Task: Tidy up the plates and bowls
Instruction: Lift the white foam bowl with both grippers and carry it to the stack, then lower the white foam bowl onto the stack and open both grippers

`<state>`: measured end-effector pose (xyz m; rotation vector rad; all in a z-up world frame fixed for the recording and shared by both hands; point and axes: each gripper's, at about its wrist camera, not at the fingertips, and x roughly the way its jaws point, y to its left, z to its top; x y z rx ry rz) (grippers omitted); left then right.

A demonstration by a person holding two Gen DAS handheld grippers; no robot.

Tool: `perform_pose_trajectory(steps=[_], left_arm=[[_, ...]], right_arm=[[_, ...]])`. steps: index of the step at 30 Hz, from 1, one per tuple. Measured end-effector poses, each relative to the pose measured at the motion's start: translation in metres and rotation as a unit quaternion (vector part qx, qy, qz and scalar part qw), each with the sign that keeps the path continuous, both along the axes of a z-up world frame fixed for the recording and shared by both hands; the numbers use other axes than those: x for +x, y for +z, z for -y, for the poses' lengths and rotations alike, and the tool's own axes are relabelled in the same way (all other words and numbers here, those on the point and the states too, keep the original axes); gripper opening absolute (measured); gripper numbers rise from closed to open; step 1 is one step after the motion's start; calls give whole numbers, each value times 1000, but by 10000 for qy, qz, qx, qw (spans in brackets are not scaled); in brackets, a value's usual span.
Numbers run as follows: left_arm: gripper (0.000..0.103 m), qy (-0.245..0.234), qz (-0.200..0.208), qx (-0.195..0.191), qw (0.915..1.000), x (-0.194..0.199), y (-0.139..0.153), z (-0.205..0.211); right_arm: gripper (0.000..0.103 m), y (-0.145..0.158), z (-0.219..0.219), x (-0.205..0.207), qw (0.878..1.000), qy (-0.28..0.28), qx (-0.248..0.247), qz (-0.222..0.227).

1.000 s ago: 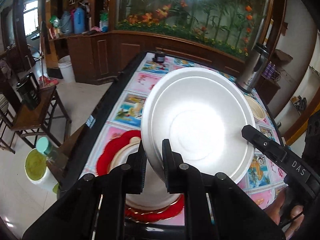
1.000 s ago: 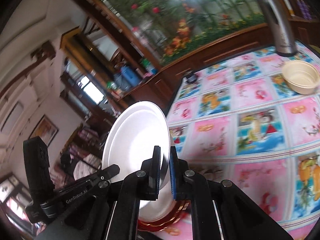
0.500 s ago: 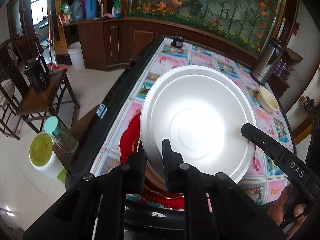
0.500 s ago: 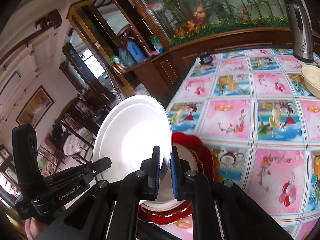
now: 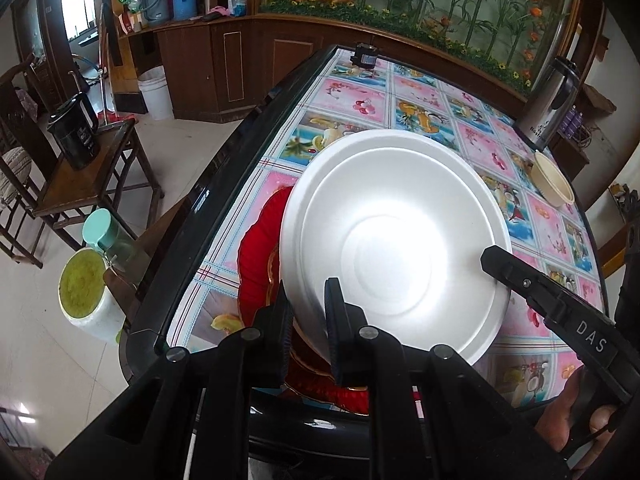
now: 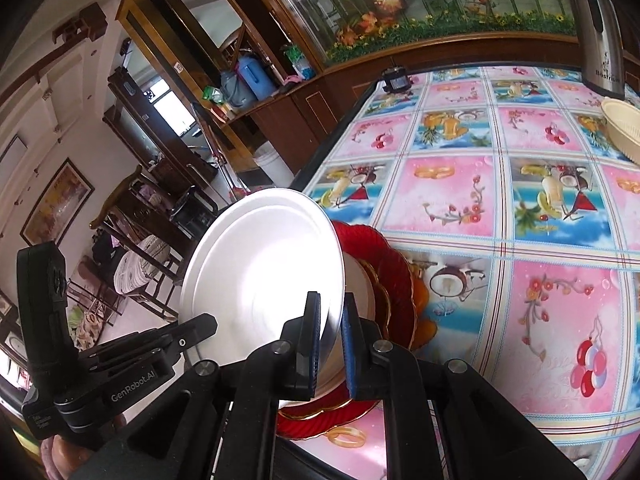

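White plate point(image 5: 394, 240), rim between both jaws

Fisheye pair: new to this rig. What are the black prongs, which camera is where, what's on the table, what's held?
No robot arm: a person holds a two-finger gripper in each hand, a camera on each looking along its fingers. In the left view, the left gripper pinches the near rim of a white plate; the right gripper enters at right. In the right view, the right gripper pinches the same plate's other edge. The plate is tilted above a red plate stacked with another dish. Farther off on the table are a cream bowl and a steel flask.
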<state>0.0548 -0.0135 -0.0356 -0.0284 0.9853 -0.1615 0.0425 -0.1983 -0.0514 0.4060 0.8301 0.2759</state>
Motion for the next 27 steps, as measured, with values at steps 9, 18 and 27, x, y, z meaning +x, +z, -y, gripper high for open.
perform_pose_trajectory(steps=[9, 18, 27], left_arm=[[14, -13, -66, 156, 9999, 4, -10, 3], [16, -84, 27, 491, 9988, 2, -11, 10], [58, 114, 895, 1515, 9843, -16, 3, 15]], right_arm=[[11, -11, -2, 5, 9999, -31, -128, -92], [13, -15, -5, 8, 9995, -50, -298, -97], [23, -4, 5, 2, 9989, -180, -419, 139]])
